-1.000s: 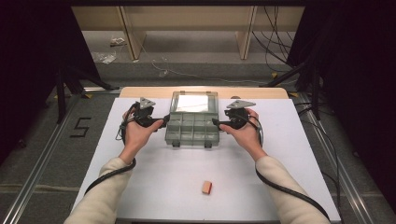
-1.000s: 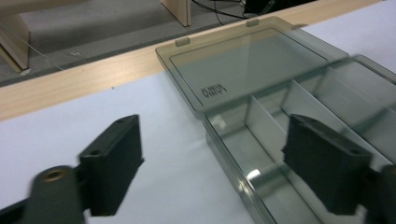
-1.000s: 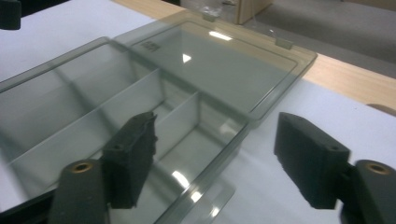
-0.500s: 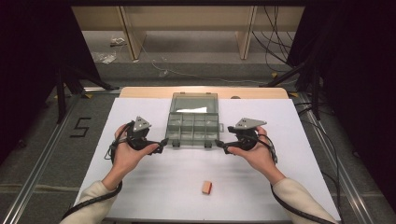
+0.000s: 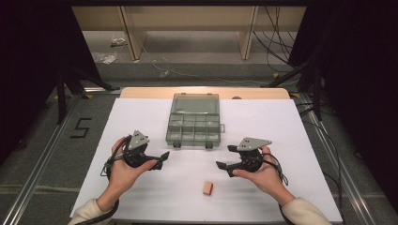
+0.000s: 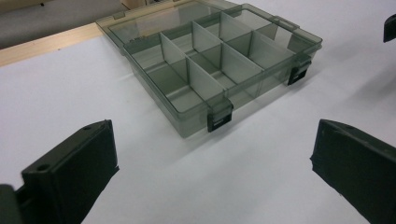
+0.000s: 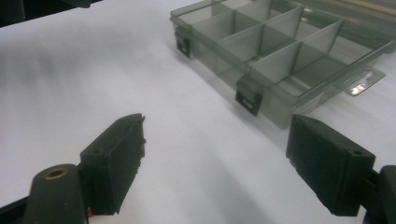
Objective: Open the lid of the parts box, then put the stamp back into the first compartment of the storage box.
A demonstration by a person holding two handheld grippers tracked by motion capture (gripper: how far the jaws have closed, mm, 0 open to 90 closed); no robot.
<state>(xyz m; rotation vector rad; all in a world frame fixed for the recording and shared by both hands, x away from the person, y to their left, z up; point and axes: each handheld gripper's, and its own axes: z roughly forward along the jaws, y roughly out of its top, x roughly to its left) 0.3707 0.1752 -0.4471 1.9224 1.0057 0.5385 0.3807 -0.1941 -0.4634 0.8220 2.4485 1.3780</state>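
With the open compartment box [image 5: 193,123] lying at the middle of the worktop's [image 5: 291,131] far edge and both the left gripper [image 5: 160,160] and right gripper [image 5: 224,160] empty, jaws apart, the small block [image 5: 207,188] near the front edge is best approached squarely.

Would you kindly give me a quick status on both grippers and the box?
Left gripper and right gripper open, empty, pulled back from the box. Box lid open, compartments look empty. Small block on the table nearby, nothing in the way.
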